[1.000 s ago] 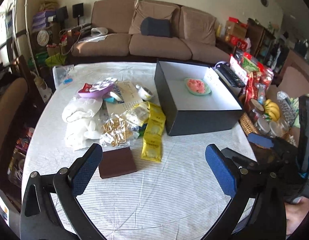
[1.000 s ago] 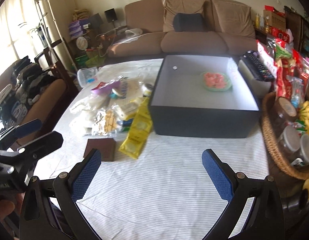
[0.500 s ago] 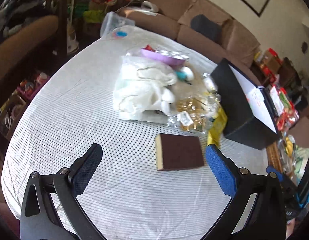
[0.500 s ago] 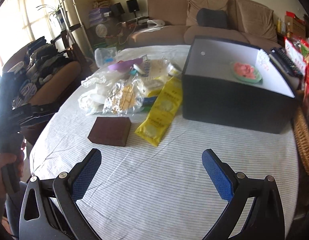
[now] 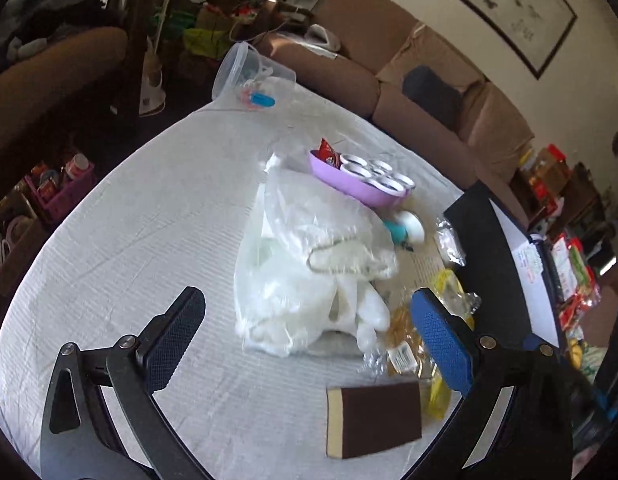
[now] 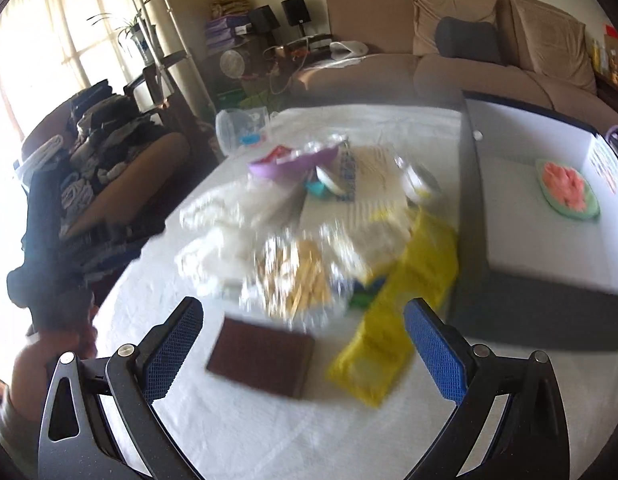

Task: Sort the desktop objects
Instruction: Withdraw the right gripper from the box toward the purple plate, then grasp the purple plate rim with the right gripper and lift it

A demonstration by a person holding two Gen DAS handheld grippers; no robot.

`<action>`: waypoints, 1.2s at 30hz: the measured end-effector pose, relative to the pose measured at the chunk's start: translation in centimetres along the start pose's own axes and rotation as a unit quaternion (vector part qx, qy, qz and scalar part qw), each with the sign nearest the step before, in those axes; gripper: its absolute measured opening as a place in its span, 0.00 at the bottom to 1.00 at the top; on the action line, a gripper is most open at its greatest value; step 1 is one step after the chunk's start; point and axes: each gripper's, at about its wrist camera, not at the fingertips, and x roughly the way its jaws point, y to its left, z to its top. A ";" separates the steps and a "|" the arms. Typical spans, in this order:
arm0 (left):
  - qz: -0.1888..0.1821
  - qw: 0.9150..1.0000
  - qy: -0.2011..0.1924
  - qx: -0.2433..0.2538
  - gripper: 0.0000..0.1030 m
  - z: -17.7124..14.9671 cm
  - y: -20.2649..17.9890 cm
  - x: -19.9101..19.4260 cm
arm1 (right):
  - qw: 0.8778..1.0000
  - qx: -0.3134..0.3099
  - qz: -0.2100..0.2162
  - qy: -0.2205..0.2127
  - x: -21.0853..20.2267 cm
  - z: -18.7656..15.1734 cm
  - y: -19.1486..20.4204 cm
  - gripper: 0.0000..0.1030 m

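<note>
- right now the left gripper (image 5: pixel 305 332) is spread wide and holds nothing; it hangs above the striped tablecloth (image 5: pixel 121 248), its pads either side of a white plastic bag (image 5: pixel 309 264) lying on the cloth.
- likewise the right gripper (image 6: pixel 303 348) is spread wide and empty, low over the table, with the brown sponge block (image 6: pixel 263 356) lying flat between its pads and a little ahead; this view is blurred, so whether it touches anything i cannot tell.
- just beside the sponge lies a yellow packet (image 6: pixel 401 320), and behind both a crinkly clear bag of golden sweets (image 6: pixel 297 276).
- further out, the pile holds a purple tray of small cups (image 5: pixel 361 178), a teal-and-white item (image 5: pixel 405 232), and a clear plastic tub (image 5: pixel 245 76) at the far edge of the table.
- to the right stands the dark box with a white inside (image 6: pixel 533 216); only a green dish with something pink (image 6: pixel 567 188) sits in it.
- progress, as i judge it: barely begun. one thing is in the box, assuming the box is where things go, and nearly all the clutter remains loose on the cloth.
- the sponge looks the easiest next pick for the right gripper, flat, firm and apart from the heap; the loose bags would likely sag and slip.
</note>
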 end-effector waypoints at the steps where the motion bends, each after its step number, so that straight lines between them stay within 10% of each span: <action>1: 0.006 1.000 0.001 0.006 1.00 0.1 0.0 0.6 | 1.000 0.000 0.002 -0.001 0.7 1.1 0.0 1.00; 13: -0.017 0.999 0.048 0.013 1.00 4.0 0.0 2.6 | 0.995 0.084 0.018 0.049 14.8 15.2 -2.0 0.95; 25: -0.037 0.997 0.060 -0.006 1.00 3.8 0.8 2.2 | 0.976 0.185 0.017 0.116 22.1 14.5 -5.5 0.88; 29: -0.036 0.997 0.061 -0.011 1.00 3.8 1.0 2.1 | 0.967 0.201 0.045 0.148 23.6 13.8 -5.6 0.54; 36: -0.040 0.997 0.067 -0.006 1.00 3.6 0.3 2.4 | 0.958 0.249 0.089 0.111 21.7 13.6 -6.8 0.37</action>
